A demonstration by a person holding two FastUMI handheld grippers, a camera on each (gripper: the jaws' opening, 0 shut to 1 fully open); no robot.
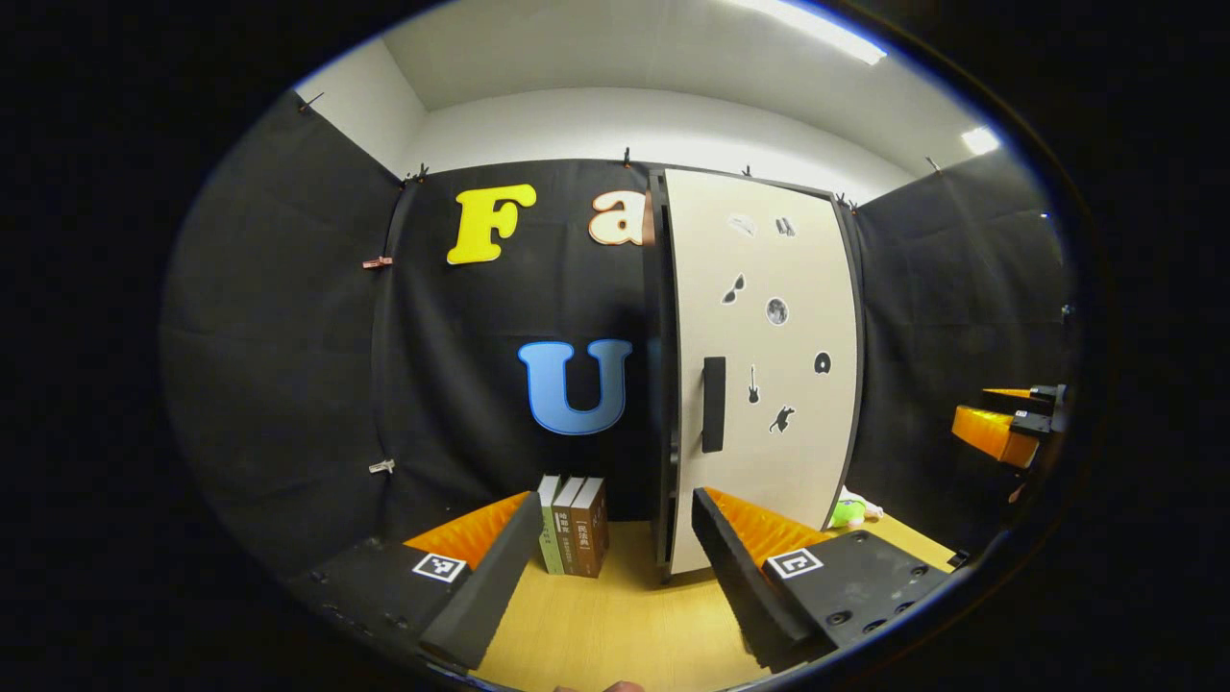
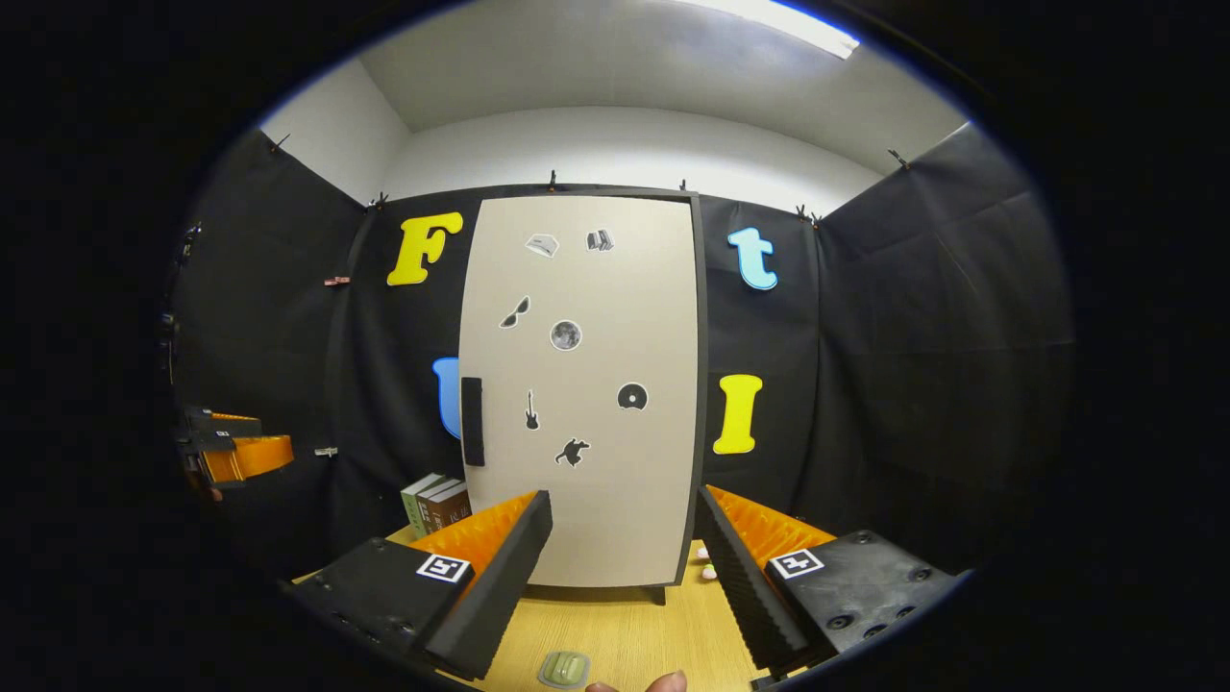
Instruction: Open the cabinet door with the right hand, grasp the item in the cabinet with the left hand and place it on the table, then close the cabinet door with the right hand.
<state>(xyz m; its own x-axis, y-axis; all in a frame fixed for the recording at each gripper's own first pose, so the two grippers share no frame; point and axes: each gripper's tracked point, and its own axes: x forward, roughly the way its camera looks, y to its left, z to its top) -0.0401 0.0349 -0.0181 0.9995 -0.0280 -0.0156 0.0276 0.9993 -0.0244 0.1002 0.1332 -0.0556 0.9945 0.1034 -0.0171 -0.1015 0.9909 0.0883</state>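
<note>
A tall cabinet stands on the wooden table with its beige door [image 1: 764,375] [image 2: 581,384] shut and a dark vertical handle [image 1: 713,404] [image 2: 472,421] on the door's left edge. Small dark stickers dot the door. My left gripper [image 1: 615,567] is open, some way in front of the cabinet's left edge. My right gripper [image 2: 625,567] is open too, facing the door squarely and well short of it. The other gripper [image 1: 1009,423] shows far right in the left gripper view and the other gripper [image 2: 226,447] far left in the right gripper view. The cabinet's inside is hidden.
Three upright books [image 1: 574,526] [image 2: 437,502] stand left of the cabinet. A green and pale toy [image 1: 850,509] lies at the cabinet's right foot. A small greenish flat object [image 2: 564,669] rests on the table [image 1: 615,625] near the right gripper.
</note>
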